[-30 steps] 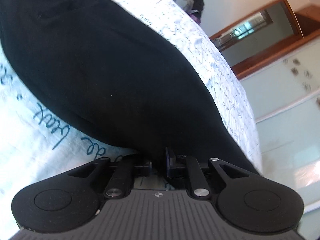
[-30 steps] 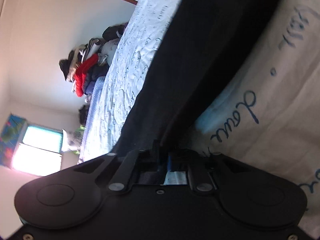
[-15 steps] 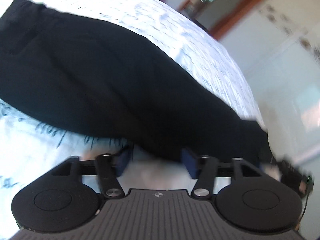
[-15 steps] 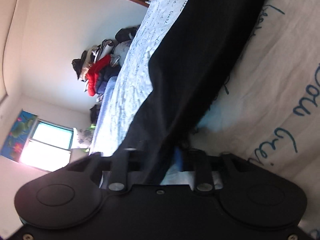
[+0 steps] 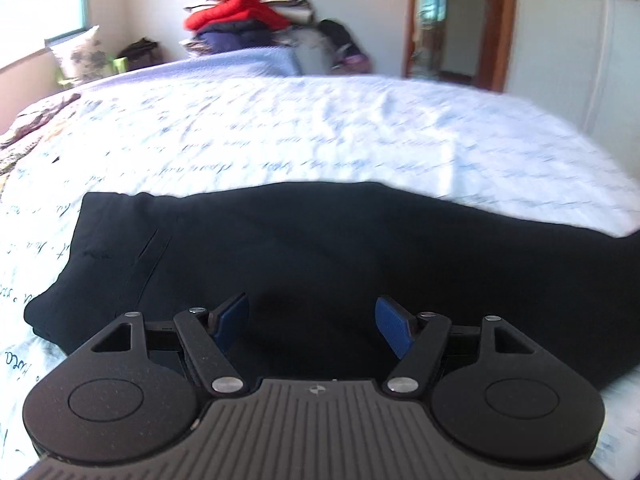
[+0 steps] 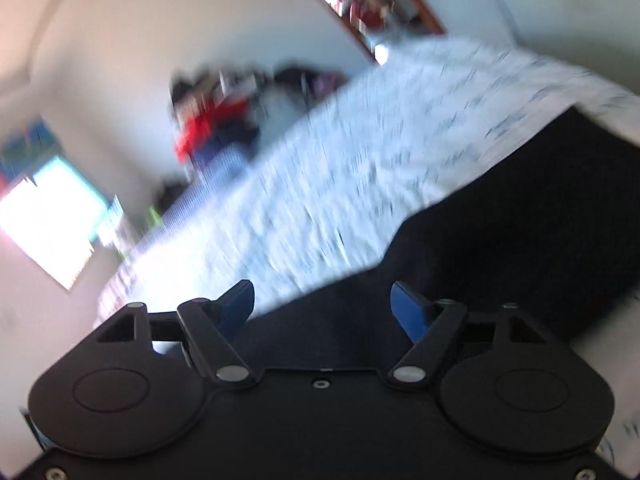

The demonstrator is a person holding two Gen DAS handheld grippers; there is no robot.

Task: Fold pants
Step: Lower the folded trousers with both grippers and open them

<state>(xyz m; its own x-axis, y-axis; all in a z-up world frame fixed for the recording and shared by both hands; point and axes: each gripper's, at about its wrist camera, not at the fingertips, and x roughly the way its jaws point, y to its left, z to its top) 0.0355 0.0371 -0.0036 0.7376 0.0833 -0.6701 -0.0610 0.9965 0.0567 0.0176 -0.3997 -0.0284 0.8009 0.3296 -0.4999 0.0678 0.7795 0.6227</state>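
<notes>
The black pants (image 5: 320,248) lie flat across the white bedspread with blue script (image 5: 320,128), waistband end at the left, legs running right. My left gripper (image 5: 310,320) is open and empty, just above the near edge of the pants. In the blurred, tilted right wrist view the pants (image 6: 500,216) run from the lower middle to the upper right. My right gripper (image 6: 322,308) is open and empty over their near edge.
A pile of clothes with a red jacket (image 5: 236,12) stands beyond the bed's far side. A wood-framed mirror (image 5: 452,20) is on the far wall at right. A window (image 6: 44,224) is at the left. A pillow (image 5: 78,58) sits by it.
Both grippers were shut on the pants' edge a second ago. Both have opened, let the cloth go and pulled back and up. The pants now lie flat on the bed.
</notes>
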